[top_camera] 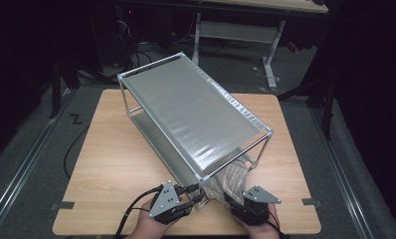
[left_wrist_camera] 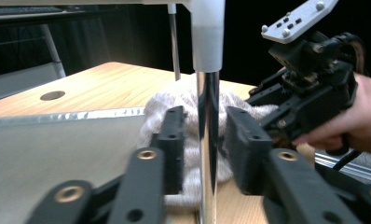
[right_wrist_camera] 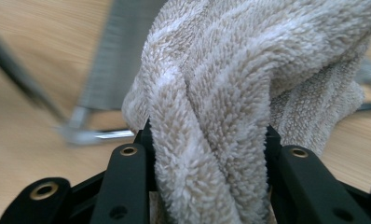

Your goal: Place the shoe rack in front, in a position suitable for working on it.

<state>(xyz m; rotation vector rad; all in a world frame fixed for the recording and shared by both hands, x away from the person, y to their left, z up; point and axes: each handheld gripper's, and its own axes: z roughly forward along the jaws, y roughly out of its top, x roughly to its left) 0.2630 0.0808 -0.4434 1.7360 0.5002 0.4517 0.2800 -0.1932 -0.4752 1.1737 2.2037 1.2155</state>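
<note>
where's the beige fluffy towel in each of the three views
High view: the beige fluffy towel lies low and right of centre, at the near end of the metal two-shelf rack.
Left gripper view: centre, a pale heap behind the rack's shiny upright post.
Right gripper view: it covers the centre and upper right, a thick fold between the right gripper jaws.
Shared landmark: the rack's near corner post.

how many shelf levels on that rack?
2. The top shelf spans the rack frame; the lower shelf lies just above the table, towel at its near end. Most of the lower one is hidden.
</note>
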